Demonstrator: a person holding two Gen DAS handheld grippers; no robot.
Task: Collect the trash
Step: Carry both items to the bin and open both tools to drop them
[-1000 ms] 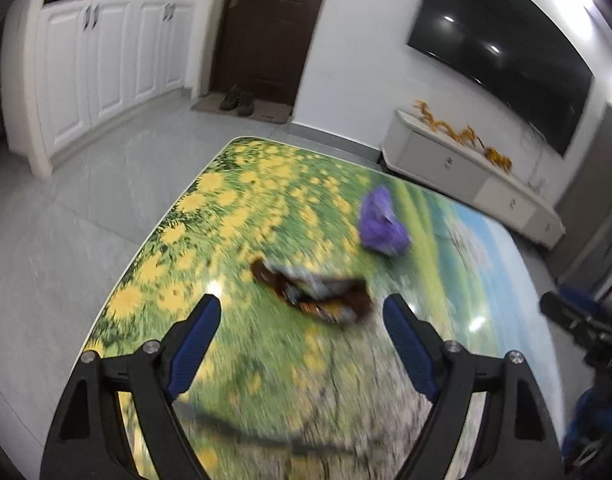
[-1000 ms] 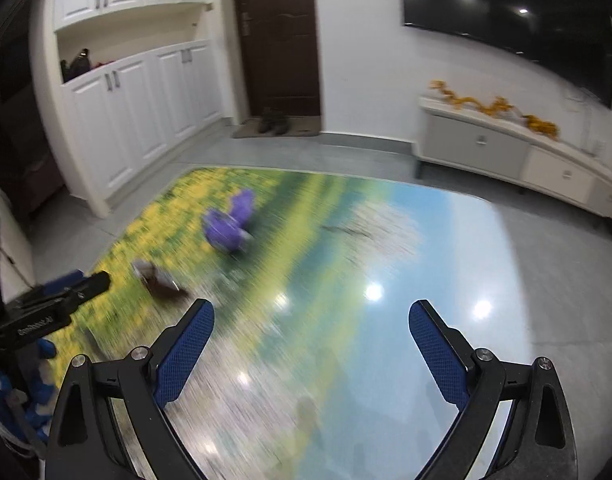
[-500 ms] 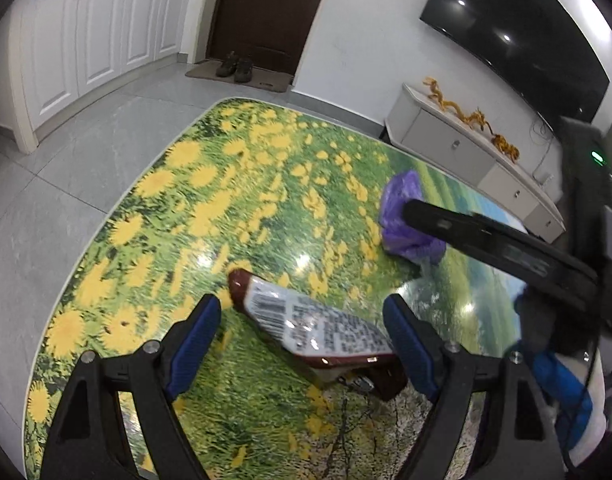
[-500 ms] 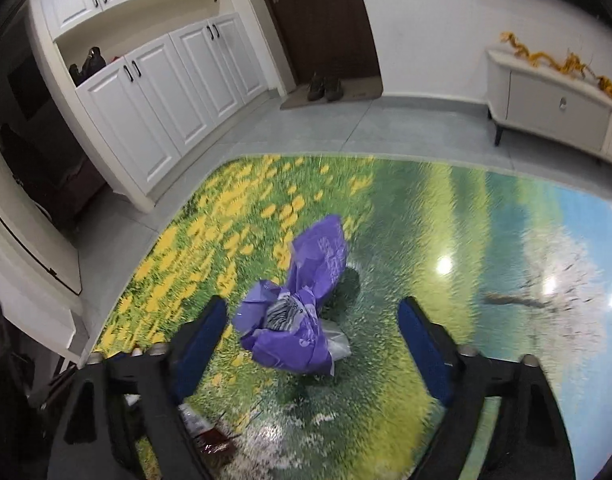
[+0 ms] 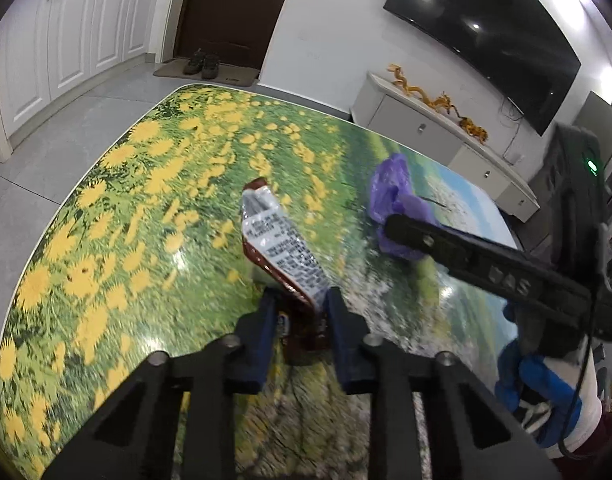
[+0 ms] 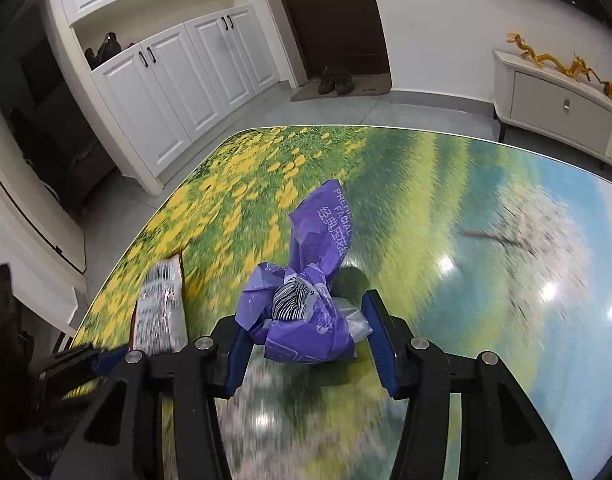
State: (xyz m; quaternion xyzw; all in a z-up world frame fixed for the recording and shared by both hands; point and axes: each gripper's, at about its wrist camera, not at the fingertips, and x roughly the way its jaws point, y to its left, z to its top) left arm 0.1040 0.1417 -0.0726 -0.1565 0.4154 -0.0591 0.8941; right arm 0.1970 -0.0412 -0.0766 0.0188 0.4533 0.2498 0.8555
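Note:
A silver and dark red snack wrapper (image 5: 279, 246) lies on the flower-print table (image 5: 117, 216). My left gripper (image 5: 299, 312) is shut on its near end, and the far end sticks up and away. A crumpled purple plastic bag (image 6: 306, 296) sits on the table between the fingers of my right gripper (image 6: 306, 334), which has closed in on it; the pads touch or nearly touch its sides. The bag also shows in the left wrist view (image 5: 394, 210), behind the right gripper's finger (image 5: 486, 272). The wrapper also shows in the right wrist view (image 6: 159, 312).
The table's rounded far edge (image 6: 346, 127) gives onto grey floor. White cabinets (image 6: 177, 88) stand at the left. A dark door with shoes (image 6: 336, 80) is behind. A low white TV cabinet (image 5: 438, 132) with gold ornaments stands at the right.
My left gripper has closed on the snack wrapper and tipped it up. My right gripper has moved in around the purple bag and narrowed onto it.

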